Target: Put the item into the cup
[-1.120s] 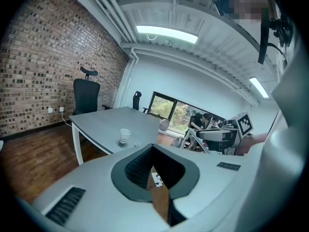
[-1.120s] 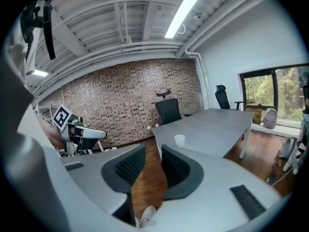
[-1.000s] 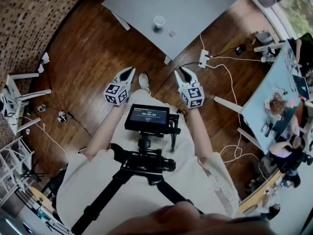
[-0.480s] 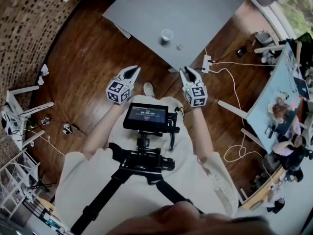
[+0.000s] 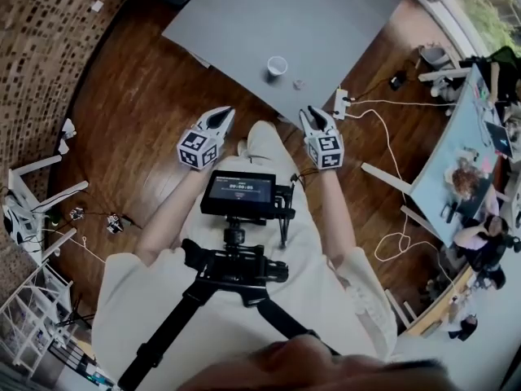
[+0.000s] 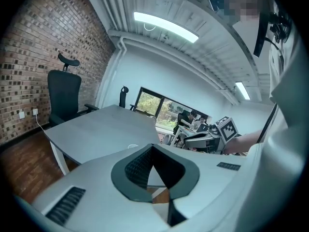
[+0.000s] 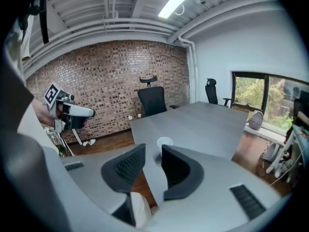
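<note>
Near table's (image 5: pixel 326 23) near corner: white paper cup (image 5: pixel 277 65) upright, small pale item (image 5: pixel 298 83) on tabletop just beside it, not touching, toward right edge. Item outside cup, so task judged not begun. Your left gripper (image 5: pixel 218 119) hangs over floor (image 5: pixel 138 96) short of table, jaw tips together, empty. Your right gripper (image 5: pixel 313 119) also short of table, jaws partly apart, nothing between, cup in line beyond. Left to do: reach in, pinch item, lift, drop into cup.
</note>
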A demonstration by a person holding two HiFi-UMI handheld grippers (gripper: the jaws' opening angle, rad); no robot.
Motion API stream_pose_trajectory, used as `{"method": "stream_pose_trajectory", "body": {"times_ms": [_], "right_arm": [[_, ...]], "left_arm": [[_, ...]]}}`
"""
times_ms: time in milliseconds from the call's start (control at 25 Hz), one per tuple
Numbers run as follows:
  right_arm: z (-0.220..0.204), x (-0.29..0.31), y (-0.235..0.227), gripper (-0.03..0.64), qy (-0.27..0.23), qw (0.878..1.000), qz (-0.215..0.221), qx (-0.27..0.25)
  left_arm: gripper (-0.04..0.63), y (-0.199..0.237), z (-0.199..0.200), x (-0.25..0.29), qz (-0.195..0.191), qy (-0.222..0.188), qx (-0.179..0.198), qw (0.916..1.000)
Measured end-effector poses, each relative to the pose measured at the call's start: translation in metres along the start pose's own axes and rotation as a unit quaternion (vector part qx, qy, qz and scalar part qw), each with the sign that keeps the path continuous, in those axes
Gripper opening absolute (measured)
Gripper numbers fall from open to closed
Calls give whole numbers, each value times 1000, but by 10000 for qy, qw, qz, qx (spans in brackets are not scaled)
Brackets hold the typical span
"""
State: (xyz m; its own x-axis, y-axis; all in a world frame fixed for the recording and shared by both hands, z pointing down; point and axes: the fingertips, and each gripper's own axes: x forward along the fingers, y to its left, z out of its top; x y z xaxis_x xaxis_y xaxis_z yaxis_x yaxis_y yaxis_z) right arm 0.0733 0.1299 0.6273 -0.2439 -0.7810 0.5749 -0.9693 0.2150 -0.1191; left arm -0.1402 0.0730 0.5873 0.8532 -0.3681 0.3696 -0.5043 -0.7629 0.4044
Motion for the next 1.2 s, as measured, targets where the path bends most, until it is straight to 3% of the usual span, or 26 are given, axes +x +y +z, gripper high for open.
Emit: {"method": "stream_pose_trajectory", "body": {"times_ms": [320,800,1200], "right_arm": [[-27,73,-43,166,789,9964,108,-304],[-96,152,-90,172,2002,9763,181,-797],[-122,189,-100,170,2430,9638,321,-1048]], "left_arm": [[-3,33,23,50,-37,111,-153,9998],[-3,57,53,97,95,369,-172,9991],[-3,76,50,112,200,619,-277,9975]]}}
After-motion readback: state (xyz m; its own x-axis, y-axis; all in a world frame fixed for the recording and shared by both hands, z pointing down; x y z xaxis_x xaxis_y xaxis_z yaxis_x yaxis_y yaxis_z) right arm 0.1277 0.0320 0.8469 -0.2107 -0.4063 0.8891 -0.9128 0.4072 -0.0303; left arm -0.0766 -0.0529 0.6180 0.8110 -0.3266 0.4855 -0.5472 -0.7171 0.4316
